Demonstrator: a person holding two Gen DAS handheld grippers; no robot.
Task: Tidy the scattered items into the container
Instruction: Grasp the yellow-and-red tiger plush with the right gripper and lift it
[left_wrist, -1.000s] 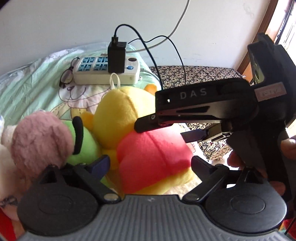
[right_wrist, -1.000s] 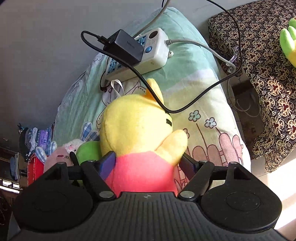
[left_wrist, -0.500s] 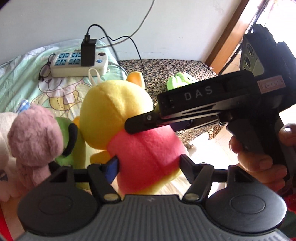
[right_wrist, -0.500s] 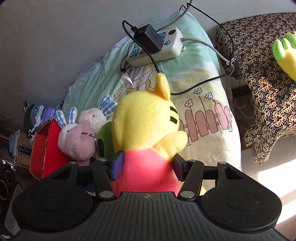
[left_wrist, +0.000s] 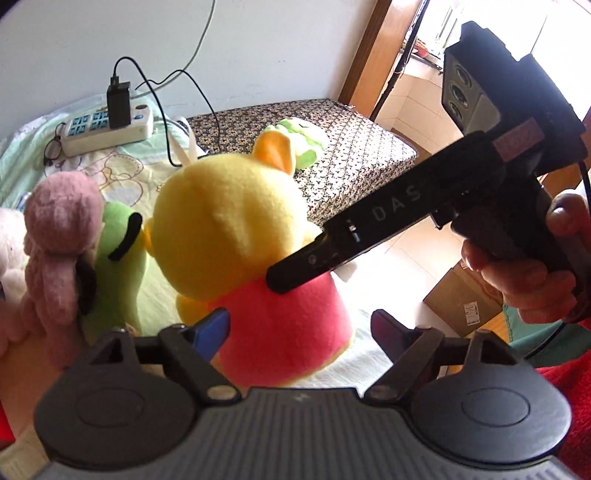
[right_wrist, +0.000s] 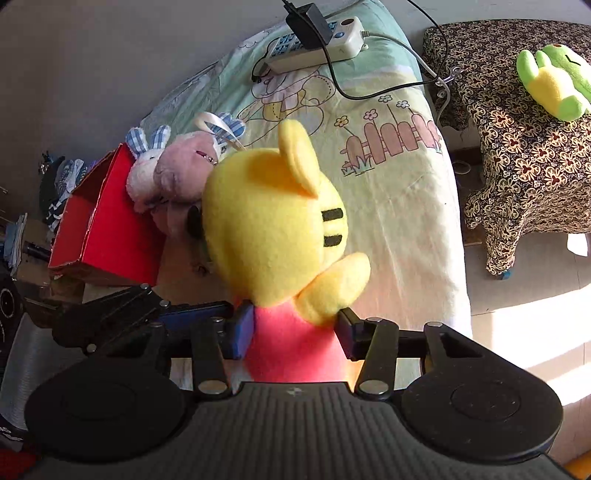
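Note:
A yellow plush bear in a red shirt (right_wrist: 273, 236) is held up above the bed by my right gripper (right_wrist: 295, 332), which is shut on its red body. In the left wrist view the bear (left_wrist: 229, 229) sits in front of my left gripper (left_wrist: 299, 328), whose jaws stand open around its red base, the left pad touching it. A pink plush (right_wrist: 181, 173) and a bunny (right_wrist: 144, 166) lean at the open red box (right_wrist: 110, 225) on the left. A green plush (left_wrist: 118, 236) lies behind the bear.
A power strip (right_wrist: 314, 44) with a black charger and cables lies on the bedsheet. A green frog plush (right_wrist: 554, 81) rests on a patterned stool (right_wrist: 524, 155) at the right. A cardboard box (left_wrist: 465, 299) stands on the floor.
The bear has been lifted off the bed and carried toward the red box by the right gripper. The left gripper has followed along at its base.

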